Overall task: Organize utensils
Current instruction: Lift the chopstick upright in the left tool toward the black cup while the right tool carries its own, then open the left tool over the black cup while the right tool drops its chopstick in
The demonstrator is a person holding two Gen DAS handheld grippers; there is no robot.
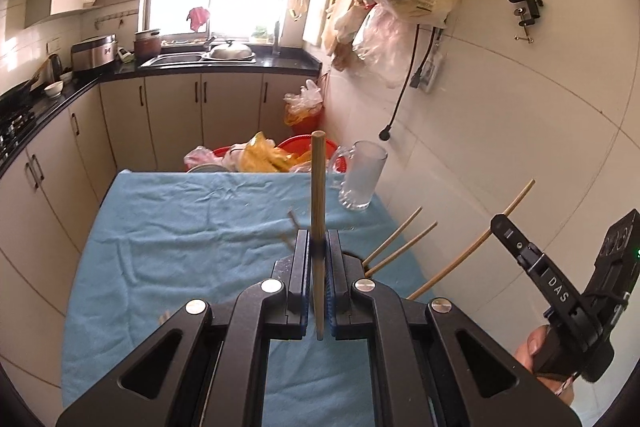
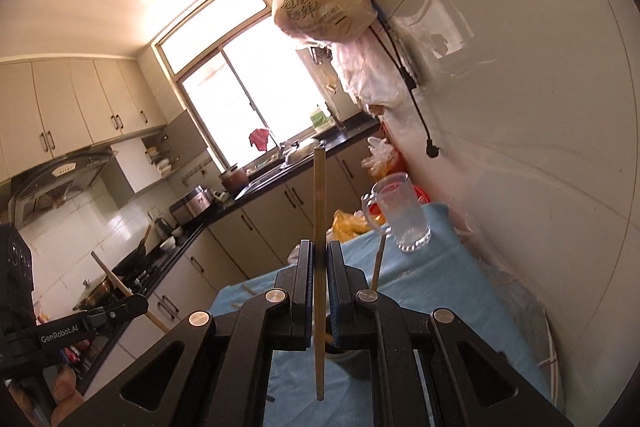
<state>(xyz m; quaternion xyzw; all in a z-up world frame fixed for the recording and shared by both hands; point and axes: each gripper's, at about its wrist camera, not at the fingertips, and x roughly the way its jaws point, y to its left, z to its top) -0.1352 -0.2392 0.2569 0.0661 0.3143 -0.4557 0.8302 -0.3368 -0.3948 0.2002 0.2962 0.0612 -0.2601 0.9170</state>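
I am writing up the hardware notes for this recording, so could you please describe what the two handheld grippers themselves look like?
Both are matte black. The left gripper and right gripper have flat parallel fingers with blue ribbed pads, angular linkage arms with triangular cut-outs and round silver pivot pins. From the side, white lettering reads "DAS" on the right one and "GenRobot.AI" on the left one. Bare fingers grip the handles; no sleeves or cables show.

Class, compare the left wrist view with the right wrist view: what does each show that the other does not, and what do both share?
Only the left wrist view shows two chopsticks leaning side by side at the right. Only the right wrist view shows the range hood and a lidded pot. Both show a gripper shut on an upright chopstick, the glass mug and the blue cloth.
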